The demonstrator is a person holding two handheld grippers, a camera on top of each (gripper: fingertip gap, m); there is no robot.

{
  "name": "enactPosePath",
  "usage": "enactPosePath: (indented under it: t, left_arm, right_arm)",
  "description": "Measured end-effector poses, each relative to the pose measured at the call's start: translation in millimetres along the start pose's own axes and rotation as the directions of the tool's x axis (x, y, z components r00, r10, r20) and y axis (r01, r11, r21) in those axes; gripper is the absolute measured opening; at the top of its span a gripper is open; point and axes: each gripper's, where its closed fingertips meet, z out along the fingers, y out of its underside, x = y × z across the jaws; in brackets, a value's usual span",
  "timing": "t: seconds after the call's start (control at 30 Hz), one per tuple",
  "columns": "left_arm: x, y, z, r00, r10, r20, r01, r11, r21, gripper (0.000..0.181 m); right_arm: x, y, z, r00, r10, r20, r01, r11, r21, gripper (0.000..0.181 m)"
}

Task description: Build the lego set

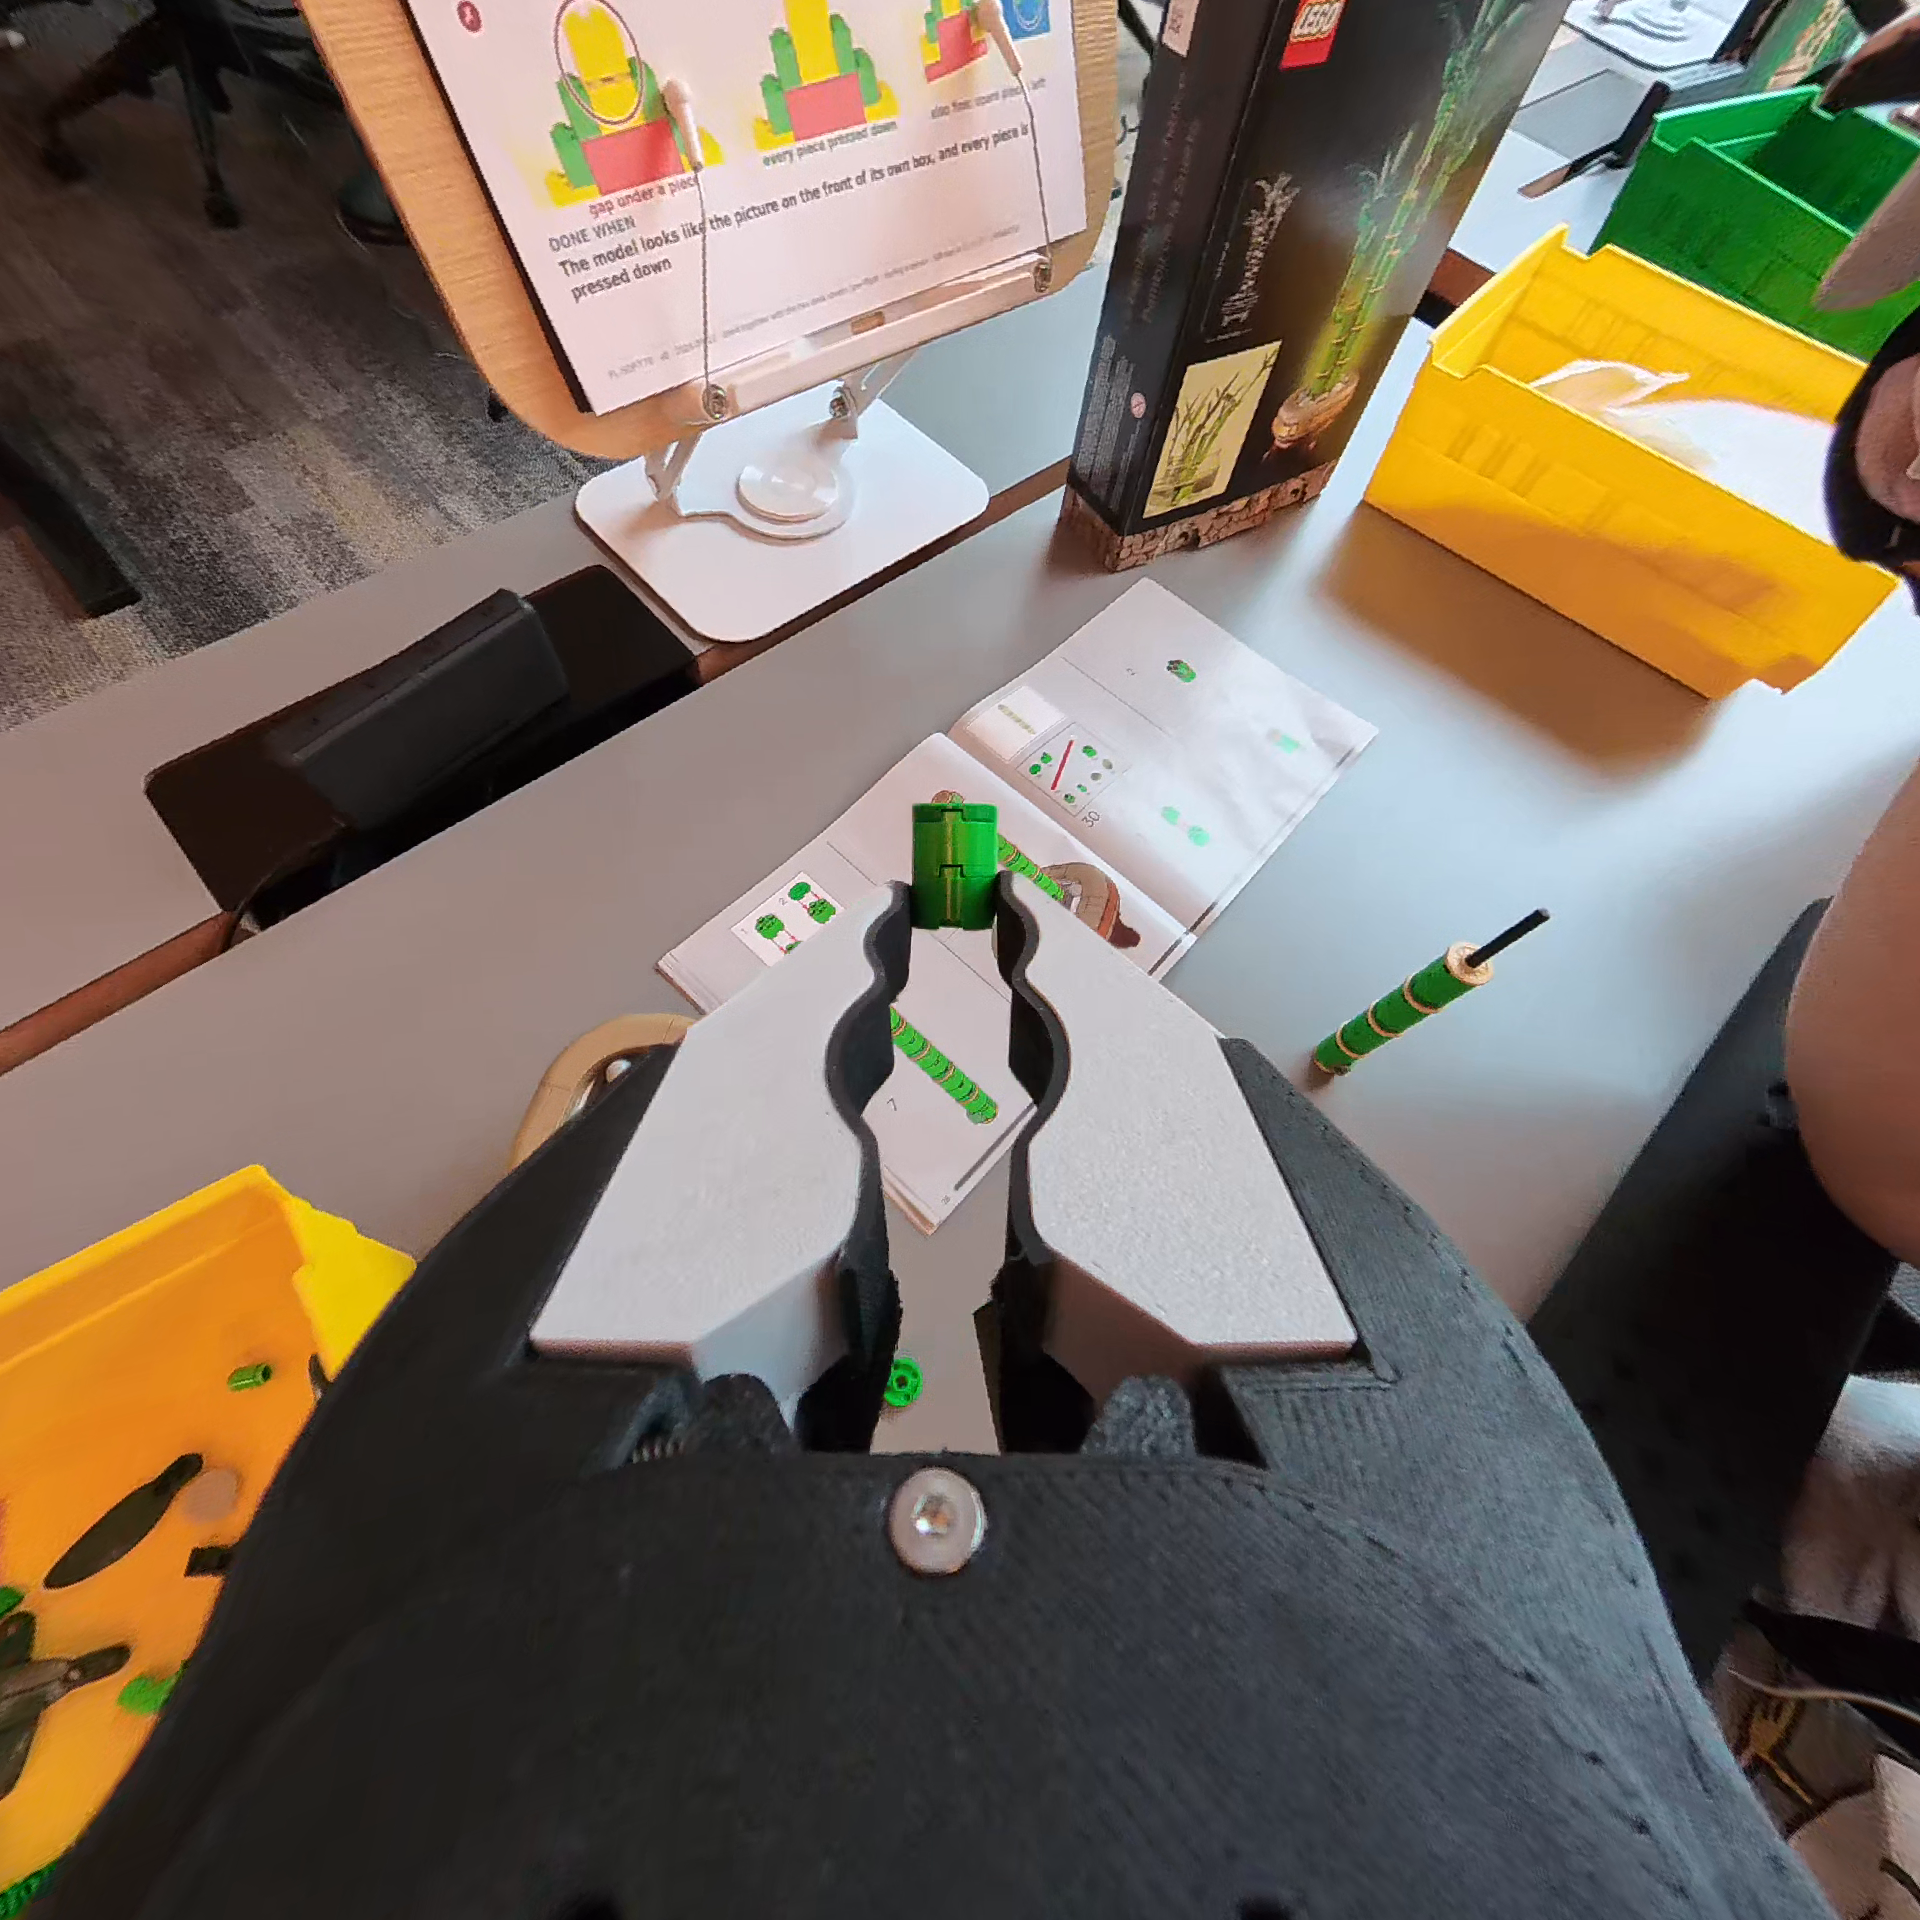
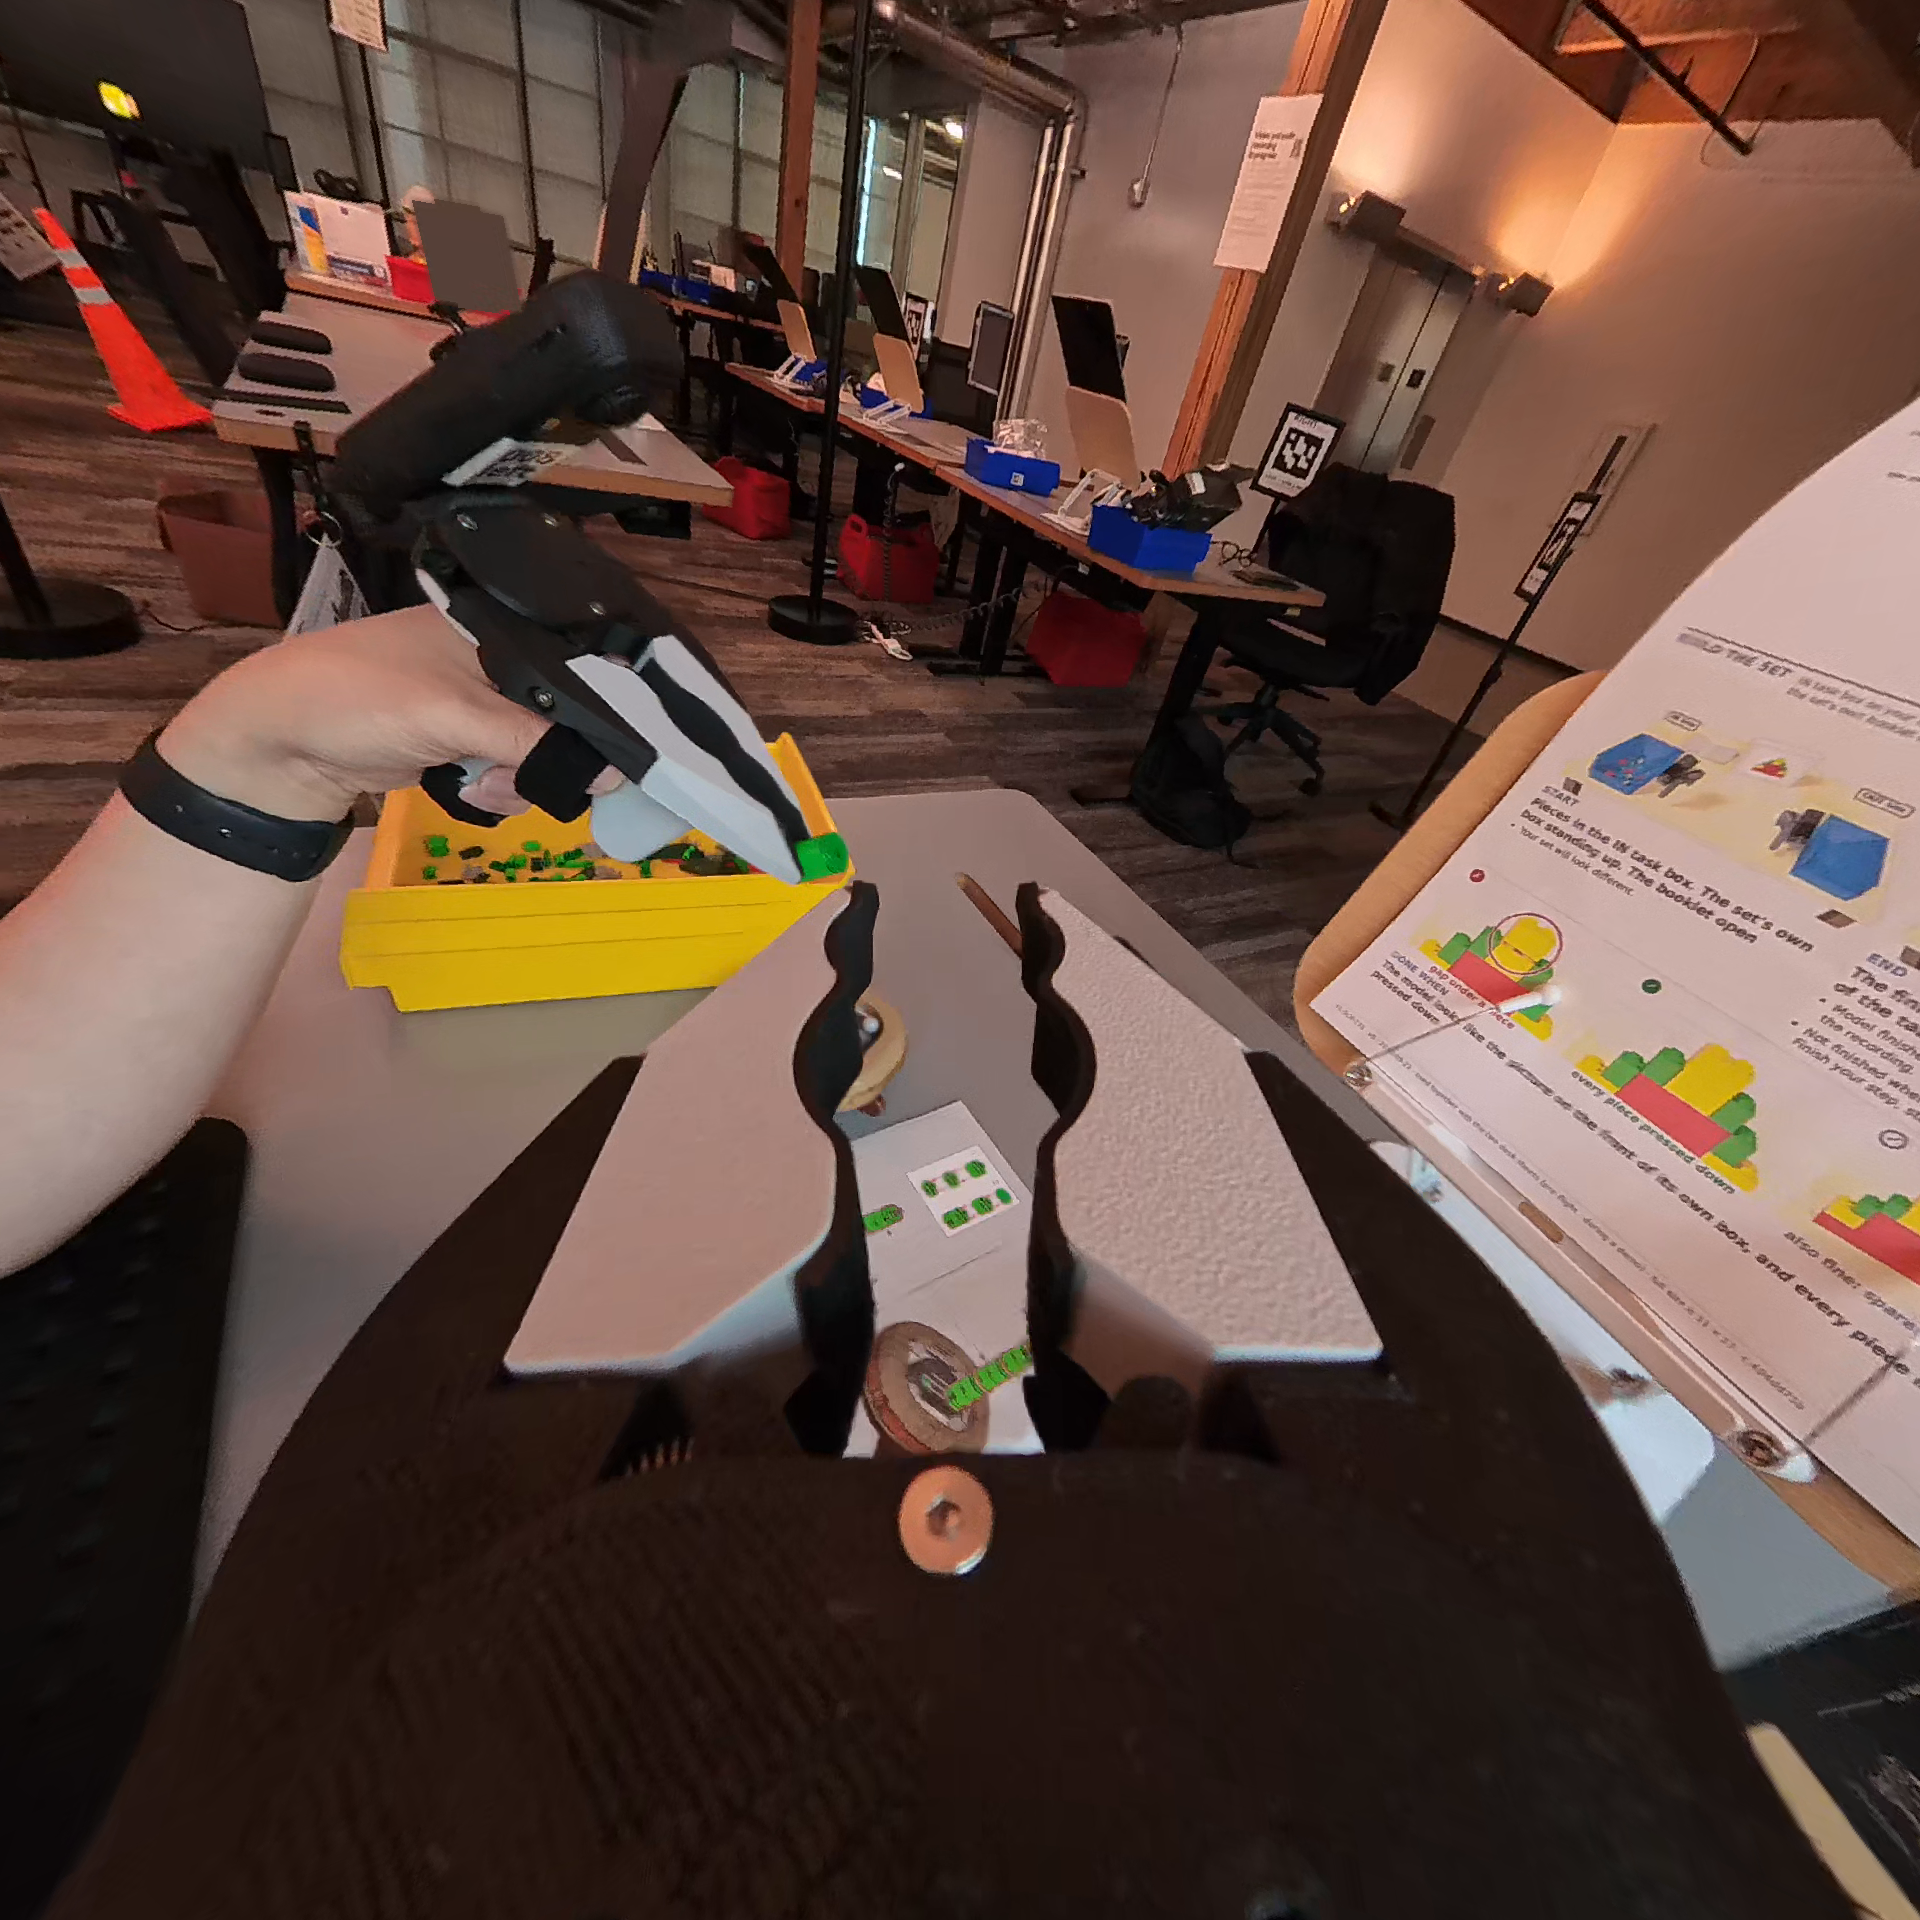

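- Your left gripper [image 1: 954,904] is clamped on a green cylinder piece [image 1: 954,862], pinched at the very fingertips and held upright above the open instruction booklet [image 1: 1122,790].
- From the right wrist view you see that same left gripper [image 2: 821,862] in your left hand [image 2: 353,717], its tip holding the green piece just over the near corner of the yellow parts bin [image 2: 540,935].
- Your right gripper [image 2: 945,904] is spread apart with nothing between its fingers, poised above the table [image 1: 520,883] over the booklet.
- The partly built green stalk [image 1: 1397,1008], with a black rod sticking out of its far end, lies on the table to the right of the booklet, well apart from both grippers.
- A loose green round piece [image 1: 902,1382] sits on the table below your left gripper's fingers.
- The set's box [image 1: 1278,260] stands upright at the table's far edge, beside a second yellow bin [image 1: 1600,488].
- A tan round piece [image 2: 868,1049] rests past the booklet; the blur there leaves its kind unclear, possibly the base.
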Motion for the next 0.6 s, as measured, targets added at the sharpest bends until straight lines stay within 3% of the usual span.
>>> enactPosePath:
  t: [0.1,0.23,0.4,0.6]
  left_arm:
    - [7.5,-1.5,1.9,0.999,0.029,-0.015,-0.029,1.000,-0.005,0.015]
    - [18.1,10.6,5.5,0.995,0.098,-0.028,-0.101,0.991,-0.088,0.014]
    - [26.3,26.7,8.6,0.986,0.162,-0.025,-0.164,0.968,-0.193,0.014]
    - [38.1,37.7,10.0,0.985,0.160,-0.069,-0.173,0.949,-0.264,0.015]
  right_arm:
    - [-15.2,7.2,11.9,0.996,0.036,0.081,-0.037,0.999,0.007,0.026]
    - [-30.2,32.0,29.7,0.984,0.051,0.170,-0.030,0.992,-0.120,0.027]
    - [-50.9,53.2,40.7,0.965,-0.166,0.204,0.207,0.959,-0.195,0.027]
    - [-60.8,60.2,46.0,0.929,-0.283,0.240,0.329,0.927,-0.182,0.031]
